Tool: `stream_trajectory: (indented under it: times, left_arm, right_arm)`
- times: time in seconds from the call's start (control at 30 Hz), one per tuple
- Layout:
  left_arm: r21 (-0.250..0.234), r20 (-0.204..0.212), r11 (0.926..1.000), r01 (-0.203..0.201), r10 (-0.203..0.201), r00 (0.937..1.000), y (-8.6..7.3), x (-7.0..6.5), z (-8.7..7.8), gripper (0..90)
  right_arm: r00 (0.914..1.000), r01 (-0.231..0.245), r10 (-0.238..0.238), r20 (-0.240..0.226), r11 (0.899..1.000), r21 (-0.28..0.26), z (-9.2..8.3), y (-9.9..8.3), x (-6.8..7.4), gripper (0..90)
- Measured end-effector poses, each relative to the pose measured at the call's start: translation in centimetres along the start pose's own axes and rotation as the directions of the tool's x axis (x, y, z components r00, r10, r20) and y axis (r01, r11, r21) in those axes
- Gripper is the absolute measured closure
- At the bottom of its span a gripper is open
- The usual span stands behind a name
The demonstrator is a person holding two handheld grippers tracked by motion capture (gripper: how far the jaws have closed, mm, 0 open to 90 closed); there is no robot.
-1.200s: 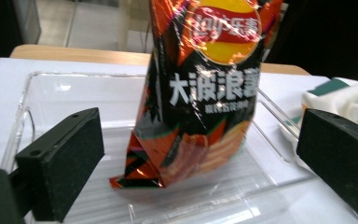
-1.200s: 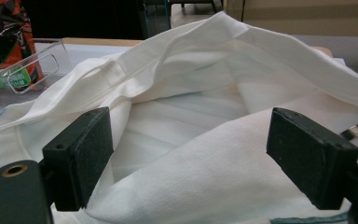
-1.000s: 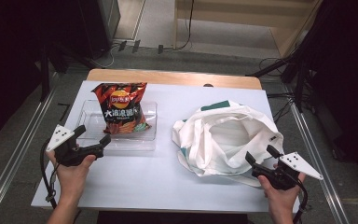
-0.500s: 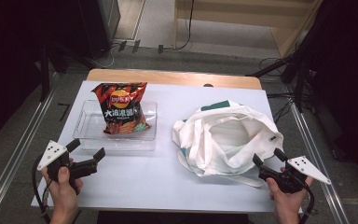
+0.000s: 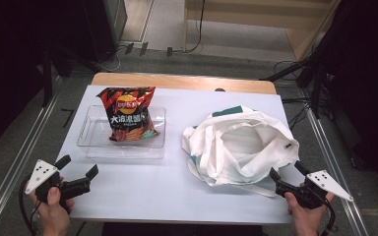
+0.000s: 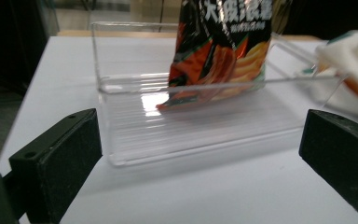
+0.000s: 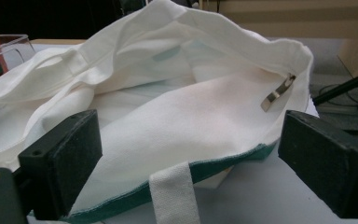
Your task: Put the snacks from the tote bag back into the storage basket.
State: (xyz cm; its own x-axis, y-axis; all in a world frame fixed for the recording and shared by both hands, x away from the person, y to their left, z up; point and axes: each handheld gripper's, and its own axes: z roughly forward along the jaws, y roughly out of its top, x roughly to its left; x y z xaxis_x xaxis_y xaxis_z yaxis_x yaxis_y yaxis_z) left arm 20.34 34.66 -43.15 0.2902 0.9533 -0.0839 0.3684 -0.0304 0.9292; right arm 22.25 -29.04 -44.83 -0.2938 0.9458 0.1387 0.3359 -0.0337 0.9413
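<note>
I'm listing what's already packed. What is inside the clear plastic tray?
One chip bag stands in the clear tray, leaning on its far wall; the rest of the tray floor is bare. The floor beneath the bag is covered.

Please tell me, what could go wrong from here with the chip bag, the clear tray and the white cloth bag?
1. The chip bag leans upright in the clear tray; a careless pinch may crush it or slide the light tray.
2. The cloth bag lies slumped, its mouth partly folded, so the chips may catch on the rim.
3. Its strap lies between the open right gripper fingers and might snag.
</note>
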Motion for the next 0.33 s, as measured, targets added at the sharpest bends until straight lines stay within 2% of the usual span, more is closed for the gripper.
stream_trajectory:
  times: [0.1,0.33]
  left_arm:
    - [-0.012,0.032,0.9985,0.053,-0.053,0.9981,-0.22,0.62,-0.16,0.0]
    - [0.001,0.022,0.9991,0.043,-0.043,0.9988,-0.34,0.56,0.21,0.0]
  right_arm:
    - [1.0,-0.005,0.005,0.001,1.0,-0.011,-0.08,-0.03,0.04,3.2]
    - [0.9998,-0.016,0.016,-0.011,1.0,-0.002,0.26,-0.26,0.35,2.4]
